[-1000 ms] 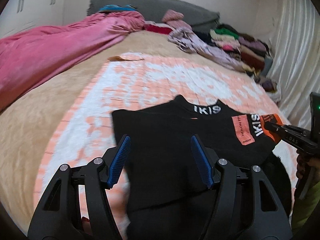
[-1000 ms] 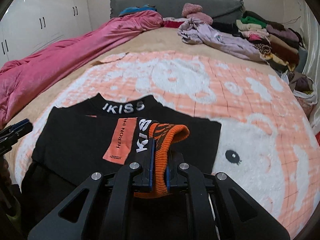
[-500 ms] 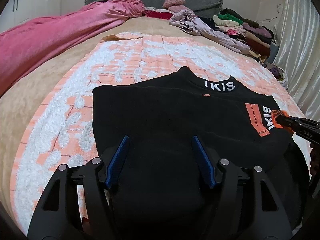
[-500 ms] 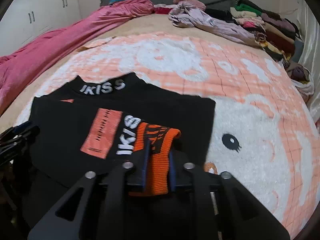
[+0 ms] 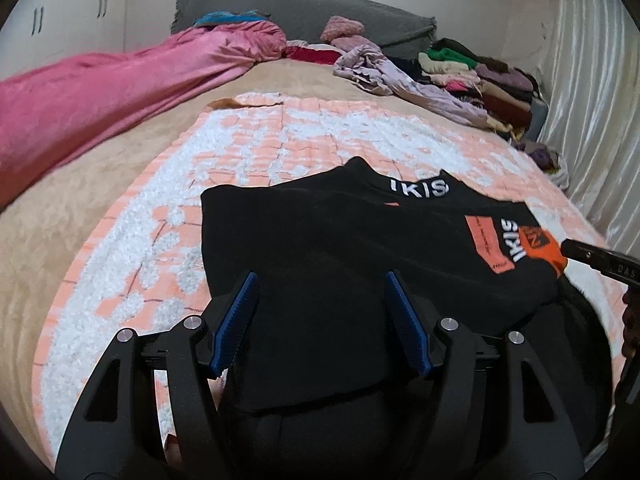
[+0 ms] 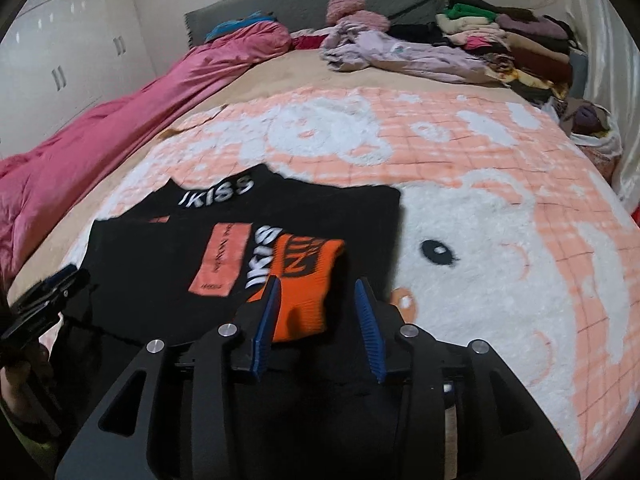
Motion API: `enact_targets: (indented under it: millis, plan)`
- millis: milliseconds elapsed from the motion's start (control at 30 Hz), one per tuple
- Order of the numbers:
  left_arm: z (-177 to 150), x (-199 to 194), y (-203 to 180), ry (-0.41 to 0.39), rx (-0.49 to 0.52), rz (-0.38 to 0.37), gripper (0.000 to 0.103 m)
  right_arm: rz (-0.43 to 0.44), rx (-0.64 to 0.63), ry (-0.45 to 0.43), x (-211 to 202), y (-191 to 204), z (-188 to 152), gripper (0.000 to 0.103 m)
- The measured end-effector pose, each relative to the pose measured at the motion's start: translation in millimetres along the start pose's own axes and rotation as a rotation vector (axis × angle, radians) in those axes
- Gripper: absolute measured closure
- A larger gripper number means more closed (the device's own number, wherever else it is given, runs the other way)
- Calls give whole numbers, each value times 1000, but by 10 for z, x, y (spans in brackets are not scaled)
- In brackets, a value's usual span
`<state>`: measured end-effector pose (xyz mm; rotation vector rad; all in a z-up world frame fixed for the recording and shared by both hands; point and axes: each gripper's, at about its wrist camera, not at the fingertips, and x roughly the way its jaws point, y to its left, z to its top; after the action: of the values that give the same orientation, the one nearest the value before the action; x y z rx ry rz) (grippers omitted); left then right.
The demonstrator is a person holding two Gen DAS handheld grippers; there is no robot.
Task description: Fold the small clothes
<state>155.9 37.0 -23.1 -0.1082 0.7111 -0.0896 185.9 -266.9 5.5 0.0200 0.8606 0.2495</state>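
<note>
Black sweater (image 6: 320, 216), folded, lay on the peach-and-white blanket (image 6: 500, 184) covering the bed.
Left gripper (image 5: 320, 320): fingers spread apart over the black cloth. Right gripper (image 6: 318, 308): fingers parted astride the orange cuff (image 6: 308, 276), not clamping it.

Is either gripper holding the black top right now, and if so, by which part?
Nothing is held. The right gripper has its jaws open around the orange cuff without clamping it. The left gripper is open over the black top.
</note>
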Motion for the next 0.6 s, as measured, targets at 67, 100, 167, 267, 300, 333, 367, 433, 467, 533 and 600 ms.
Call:
enact_targets:
  millis: [67,100,167,267,300,333,367,433,467,533,600]
  plan:
    - [-34,27,-19,17,4,-1,46,3,0,13,51,26,-30,65]
    - [-46,46,-17,24,4,-1,46,9,5,19,82,29,-53,65]
    - [-65,82,-12,38,8,8,46,6,1,43,162,37,-110,65]
    - [-90,99,-11,45,9,8,45,-11,-12,62,234,21,-216,75]
    - [-98,103,-14,46,13,9,44,-16,-12,56,228,6,-239,75]
    - [-104,108,-10,47,13,10,44,-20,-9,53,227,-10,-254,75]
    - [-110,113,-7,49,12,9,43,-27,-1,50,223,-29,-267,75]
    - [-115,119,-3,50,12,9,43,-32,-8,48,221,-26,-278,75]
    - [-117,118,-2,49,11,8,43,-39,-17,49,212,-10,-277,75]
    - [-119,100,17,40,6,4,43,-39,-13,46,166,-1,-262,72]
    - [-112,40,31,14,-5,-3,43,-36,-10,22,79,-2,-231,69]
